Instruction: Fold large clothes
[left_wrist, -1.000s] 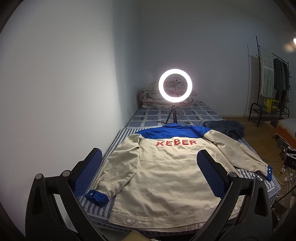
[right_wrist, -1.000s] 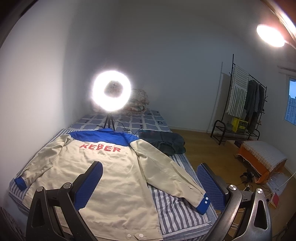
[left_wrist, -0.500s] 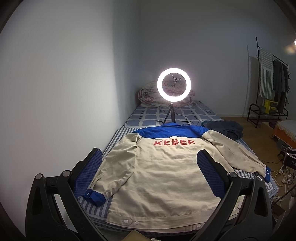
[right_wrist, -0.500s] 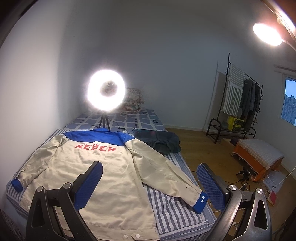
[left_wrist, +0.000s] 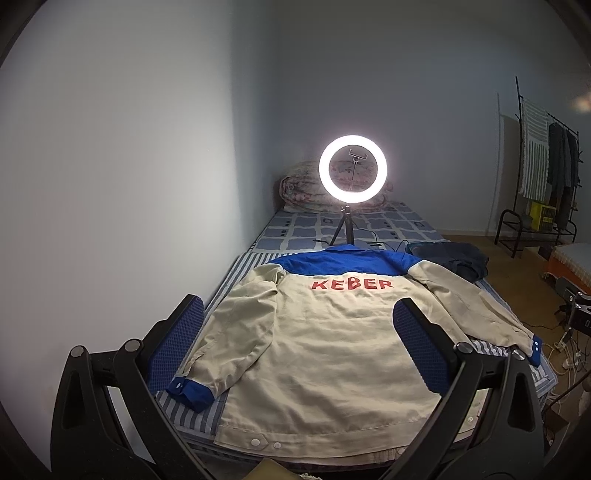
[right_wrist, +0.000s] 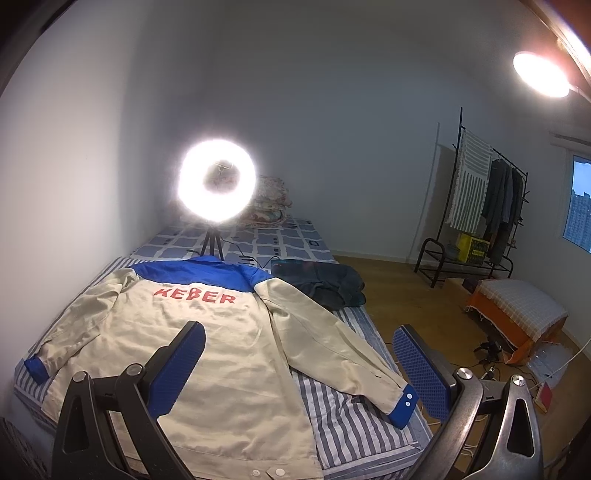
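The beige and blue jacket lies flat on the striped bed. A glowing ring light and dark folded clothes sit behind it. Left gripper and right gripper hang above, fingers wide apart, holding nothing.

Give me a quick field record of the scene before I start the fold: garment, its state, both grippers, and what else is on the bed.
garment: jacket, beige with blue yoke, red KEBER lettering
state: spread flat, back side up, sleeves angled out, unfolded
surface: bed, striped sheet
left gripper: open, holding nothing, above the jacket
right gripper: open, holding nothing, above the right sleeve
also on bed: ring light on tripod, dark clothes, rolled quilt
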